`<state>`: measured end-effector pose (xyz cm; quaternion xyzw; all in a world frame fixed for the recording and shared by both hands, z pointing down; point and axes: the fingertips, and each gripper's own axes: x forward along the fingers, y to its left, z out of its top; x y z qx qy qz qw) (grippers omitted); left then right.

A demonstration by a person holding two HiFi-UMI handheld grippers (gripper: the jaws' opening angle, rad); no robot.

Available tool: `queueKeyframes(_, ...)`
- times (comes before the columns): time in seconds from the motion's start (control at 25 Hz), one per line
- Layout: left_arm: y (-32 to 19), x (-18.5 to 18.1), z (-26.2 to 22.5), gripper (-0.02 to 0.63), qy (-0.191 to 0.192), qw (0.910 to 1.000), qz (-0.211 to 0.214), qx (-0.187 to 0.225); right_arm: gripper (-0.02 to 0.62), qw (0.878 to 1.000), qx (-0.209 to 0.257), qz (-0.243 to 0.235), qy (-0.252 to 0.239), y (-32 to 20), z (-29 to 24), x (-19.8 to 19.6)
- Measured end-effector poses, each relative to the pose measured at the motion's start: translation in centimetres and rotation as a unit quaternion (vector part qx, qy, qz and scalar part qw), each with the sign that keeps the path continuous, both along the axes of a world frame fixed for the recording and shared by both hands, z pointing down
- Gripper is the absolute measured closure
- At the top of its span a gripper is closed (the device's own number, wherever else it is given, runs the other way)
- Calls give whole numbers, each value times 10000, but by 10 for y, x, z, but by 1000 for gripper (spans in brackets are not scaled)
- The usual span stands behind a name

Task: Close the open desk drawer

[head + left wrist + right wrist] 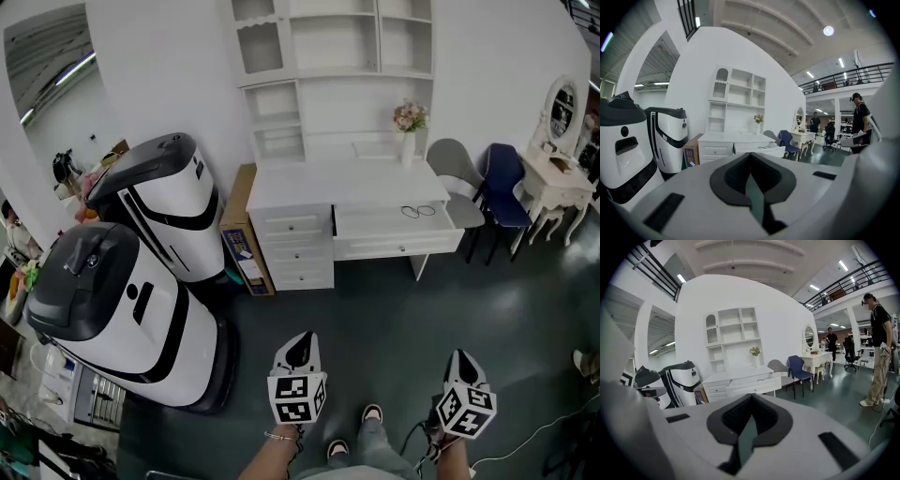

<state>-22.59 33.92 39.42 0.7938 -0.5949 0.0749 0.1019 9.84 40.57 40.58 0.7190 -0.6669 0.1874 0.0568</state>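
Well ahead of both grippers, across the dark green floor [394, 319], stands the white wooden desk [337, 183], and its wide white drawer [394, 230] is pulled out under the right part of the top. A pair of thin dark-rimmed glasses [418, 211] lies inside the drawer. The left gripper [300, 342] and the right gripper [461, 361] are held low, near the person's feet, both pointing towards the desk and well apart from it. In the left gripper view, the left gripper [750, 157] has its dark pads pressed together at the tip, with nothing between them. The right gripper [750, 399] shows the same: jaws together and empty. In both gripper views the drawer sits just above the jaw tips, far off.
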Motion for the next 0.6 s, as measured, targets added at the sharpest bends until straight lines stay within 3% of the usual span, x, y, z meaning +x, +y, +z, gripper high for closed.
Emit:
queueKeyframes(0.28, -37, 18, 8, 588, -58, 9999, 55, -74, 589, 9999, 17, -122, 98, -41, 2, 4)
queueKeyframes(0.6, -103, 54, 2, 588, -51, 10000, -3, -23, 589, 9998, 95, -120, 136, -108, -6, 45)
